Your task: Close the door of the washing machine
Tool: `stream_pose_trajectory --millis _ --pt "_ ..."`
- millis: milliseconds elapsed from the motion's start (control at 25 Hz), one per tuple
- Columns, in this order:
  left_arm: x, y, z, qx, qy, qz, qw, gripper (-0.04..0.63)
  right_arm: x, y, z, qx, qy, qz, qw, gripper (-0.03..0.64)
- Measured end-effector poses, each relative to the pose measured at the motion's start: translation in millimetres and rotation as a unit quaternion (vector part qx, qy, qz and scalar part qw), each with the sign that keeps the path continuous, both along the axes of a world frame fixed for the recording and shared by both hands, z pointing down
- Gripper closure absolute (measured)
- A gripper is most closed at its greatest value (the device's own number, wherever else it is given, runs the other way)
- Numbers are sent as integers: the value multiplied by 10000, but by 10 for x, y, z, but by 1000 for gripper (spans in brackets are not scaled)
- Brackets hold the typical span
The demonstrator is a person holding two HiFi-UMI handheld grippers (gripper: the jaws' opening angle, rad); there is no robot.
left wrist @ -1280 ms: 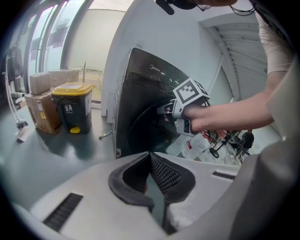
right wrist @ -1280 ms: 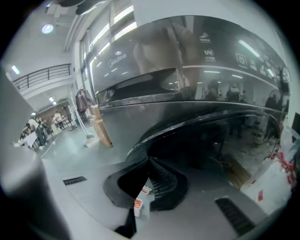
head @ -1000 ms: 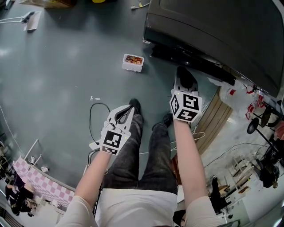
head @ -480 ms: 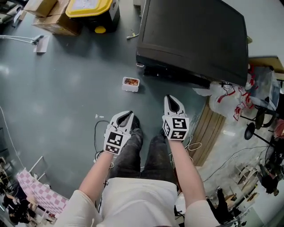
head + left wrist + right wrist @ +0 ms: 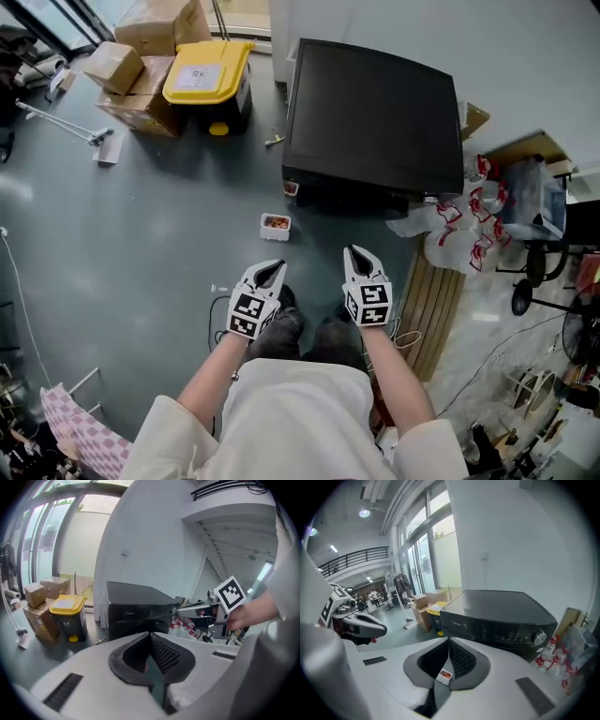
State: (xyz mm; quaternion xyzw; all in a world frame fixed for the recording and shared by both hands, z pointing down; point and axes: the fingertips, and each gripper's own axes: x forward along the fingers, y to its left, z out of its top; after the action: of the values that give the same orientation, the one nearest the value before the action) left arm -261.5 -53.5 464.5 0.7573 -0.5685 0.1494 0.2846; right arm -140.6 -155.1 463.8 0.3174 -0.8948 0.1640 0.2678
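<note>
The black washing machine (image 5: 375, 117) stands against the wall, seen from above with its lid top facing me. Its front control panel with a knob (image 5: 540, 637) shows in the right gripper view; the door below it is hidden behind the gripper body. My left gripper (image 5: 267, 272) and right gripper (image 5: 359, 255) hang side by side over my legs, well short of the machine, both shut and holding nothing. In the left gripper view the left gripper's jaws (image 5: 150, 633) meet in front of the machine (image 5: 136, 609). The right gripper's tips (image 5: 449, 639) also touch.
A small white tray (image 5: 275, 225) with red contents lies on the grey floor in front of the machine. A yellow-lidded bin (image 5: 206, 80) and cardboard boxes (image 5: 150, 28) stand at its left. White plastic bags (image 5: 478, 220) and wooden slats (image 5: 431, 305) are at its right. A cable (image 5: 217, 309) trails by my left foot.
Both grippers have risen together with the head camera, so the whole machine top now shows and the floor looks farther away. Both stay shut and empty.
</note>
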Motion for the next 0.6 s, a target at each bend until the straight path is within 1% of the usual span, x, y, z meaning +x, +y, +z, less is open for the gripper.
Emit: stream_pose_trajectory --millis 120,200,360,600 --pt "73 4 -324 119 -29 130 9998 586 146 75 -362 69 -96 85 9999 584" --pt "130 2 -528 193 24 202 9996 586 244 131 -584 56 -181 155 9997 584" --pt "224 -69 -982 510 135 309 9981 586 403 259 -1020 129 -326 248 9991 584" --pt "367 -58 -1497 923 -62 422 9948 586 735 397 -1541 384 -492 378 9973 584"
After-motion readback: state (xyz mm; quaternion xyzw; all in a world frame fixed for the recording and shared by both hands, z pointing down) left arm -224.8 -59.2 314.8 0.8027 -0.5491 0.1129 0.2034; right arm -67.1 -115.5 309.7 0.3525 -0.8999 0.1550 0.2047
